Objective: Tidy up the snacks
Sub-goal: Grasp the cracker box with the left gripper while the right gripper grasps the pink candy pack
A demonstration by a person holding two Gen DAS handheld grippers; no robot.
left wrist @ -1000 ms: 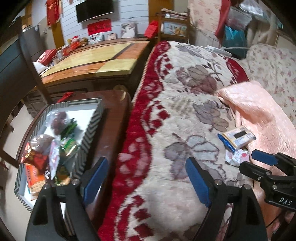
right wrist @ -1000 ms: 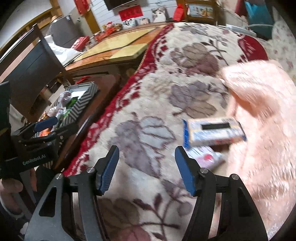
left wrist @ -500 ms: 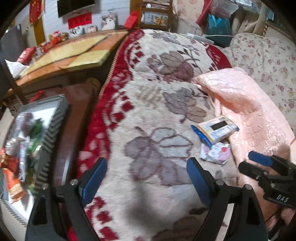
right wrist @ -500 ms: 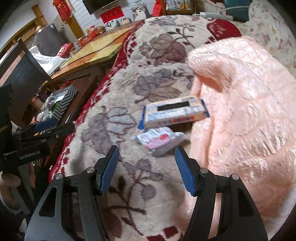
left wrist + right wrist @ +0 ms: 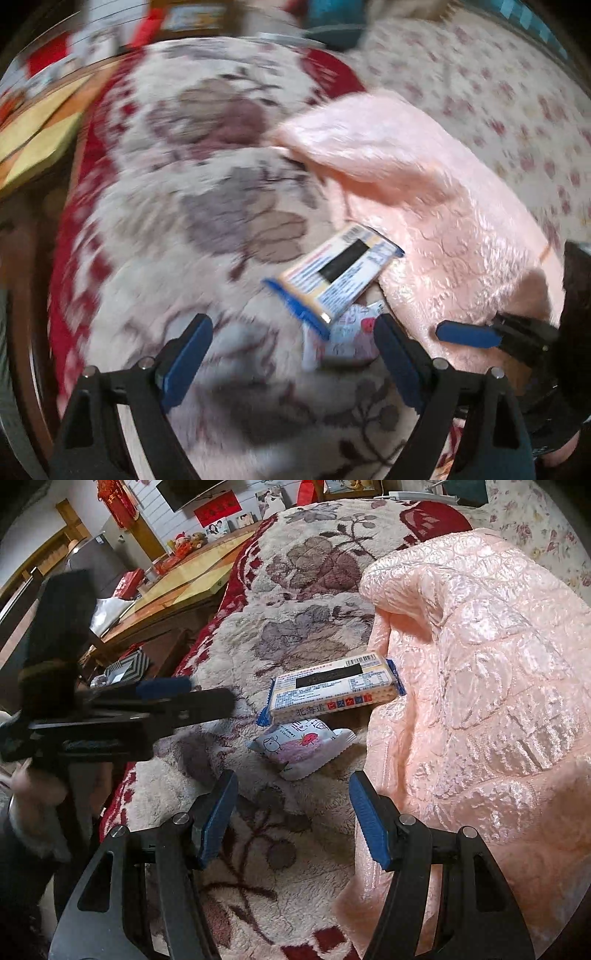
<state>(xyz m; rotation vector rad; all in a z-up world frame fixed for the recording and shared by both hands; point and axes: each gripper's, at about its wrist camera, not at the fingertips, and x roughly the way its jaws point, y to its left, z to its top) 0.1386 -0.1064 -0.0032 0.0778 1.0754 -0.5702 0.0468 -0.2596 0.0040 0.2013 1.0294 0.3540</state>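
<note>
Fingers of the right gripper [image 5: 291, 812] and left gripper [image 5: 293, 360] stand apart, empty. At twelve o'clock the small pouch [image 5: 301, 746] and biscuit pack [image 5: 334, 688] lie on the bed blanket [image 5: 295, 627], uncollected. At ten o'clock, the striped tray [image 5: 129, 664] waits.
</note>
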